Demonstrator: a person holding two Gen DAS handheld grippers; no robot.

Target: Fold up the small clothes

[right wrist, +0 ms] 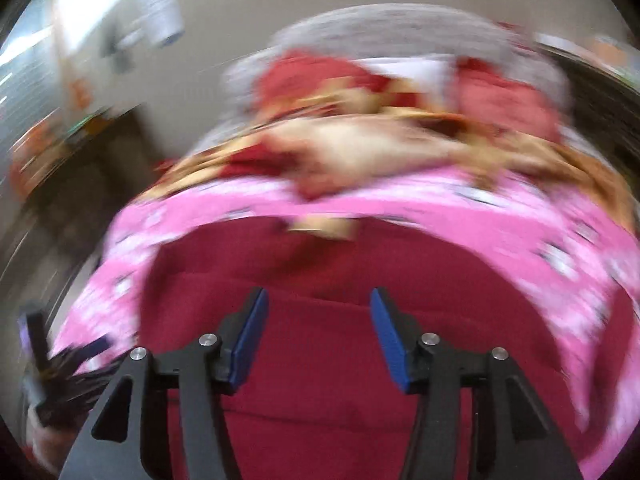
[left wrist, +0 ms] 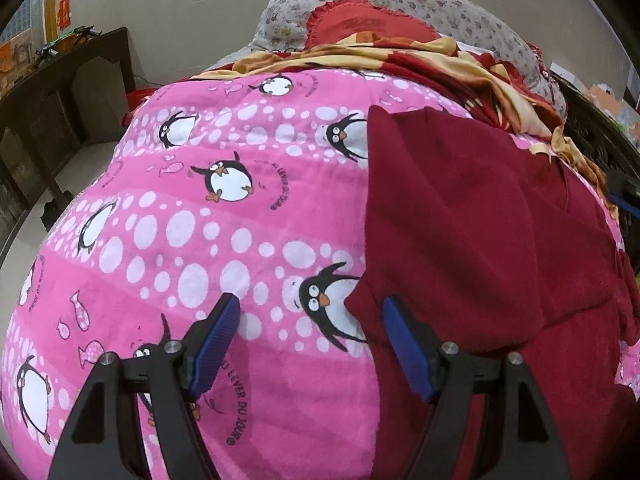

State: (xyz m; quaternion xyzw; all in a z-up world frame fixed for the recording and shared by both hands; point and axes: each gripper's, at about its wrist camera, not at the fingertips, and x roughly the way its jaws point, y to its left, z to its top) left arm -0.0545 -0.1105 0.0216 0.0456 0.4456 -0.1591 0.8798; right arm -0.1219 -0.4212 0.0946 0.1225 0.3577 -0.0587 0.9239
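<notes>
The dark red, soft fleece-like garment [left wrist: 472, 216] looks light and limp, likely to sag and crease; its near left corner by the printed penguin seems the best place to pinch. It lies flat, partly folded, on the pink penguin-print blanket [left wrist: 200, 220] covering the bed. The left gripper [left wrist: 312, 344] stands apart above that corner; the right gripper [right wrist: 316, 332], also apart, holds nothing above the garment.

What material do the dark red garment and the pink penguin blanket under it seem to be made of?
Dark red garment: probably a soft knit or fleece; matte surface, soft rounded folds, no shine.
Pink penguin blanket: probably plush fleece or flannel; a fuzzy, slightly uneven nap shows, and the printed penguins and white dots have soft edges. Neither fibre can be told for certain.
</notes>
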